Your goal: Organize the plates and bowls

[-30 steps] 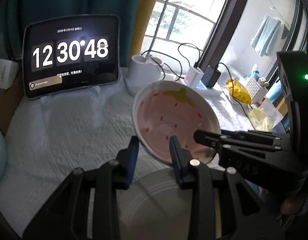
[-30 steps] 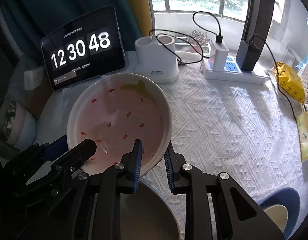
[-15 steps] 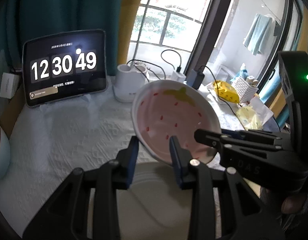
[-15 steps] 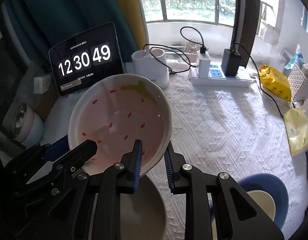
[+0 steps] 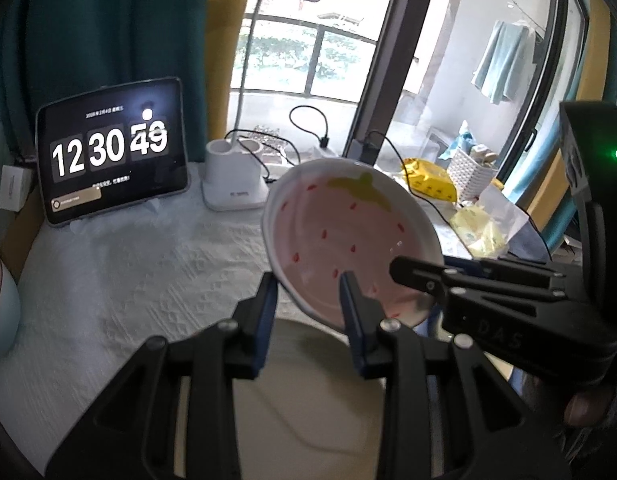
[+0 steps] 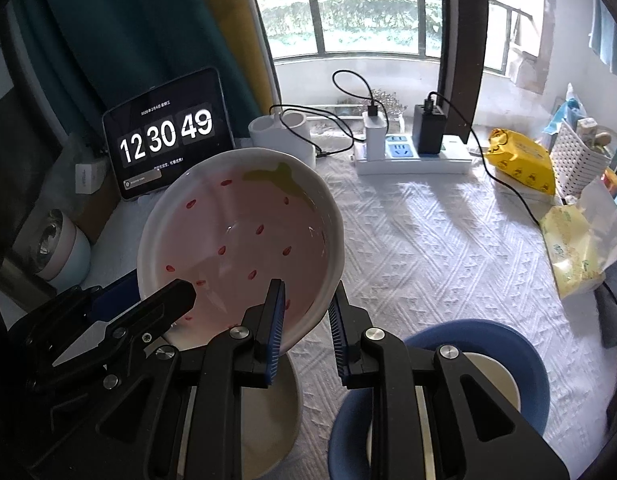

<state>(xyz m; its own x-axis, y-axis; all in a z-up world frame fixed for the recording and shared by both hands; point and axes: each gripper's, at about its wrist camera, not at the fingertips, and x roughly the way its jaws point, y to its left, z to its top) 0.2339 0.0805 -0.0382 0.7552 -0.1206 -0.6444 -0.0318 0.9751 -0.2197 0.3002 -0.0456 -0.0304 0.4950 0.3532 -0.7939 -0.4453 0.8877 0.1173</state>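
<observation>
Both grippers hold one strawberry-pattern bowl (image 6: 240, 248) in the air above the white textured tablecloth (image 6: 428, 248). The right gripper (image 6: 306, 312) has its blue-padded fingers (image 6: 275, 320) closed narrowly on the bowl's near-right rim, one finger inside and one outside. The left gripper (image 5: 308, 304) pinches the opposite edge the same way, with its inner finger against the pink interior. The bowl is tilted, its pink inside with red seed marks and a green leaf facing the cameras.

Below the bowl sits a cream-coloured plate (image 5: 308, 408), largely covered by the gripper bodies, so its full outline cannot be made out. In the right wrist view a blue bowl (image 6: 524, 360) with a pale dish nested inside stands just beside it to the right; its near edge is cut off by the gripper frame.

Behind the bowl a tablet (image 6: 168, 136) shows a clock reading 12 30 49, next to a white lamp base (image 5: 234, 184) whose lamp head runs out of frame at the top. A white power strip (image 6: 412, 156) with plugged chargers lies along the window side, and a yellow packet (image 6: 520, 160) and a white basket (image 6: 580, 160) sit farther right. A pink and blue container (image 6: 64, 248) at the left edge is partly hidden.
</observation>
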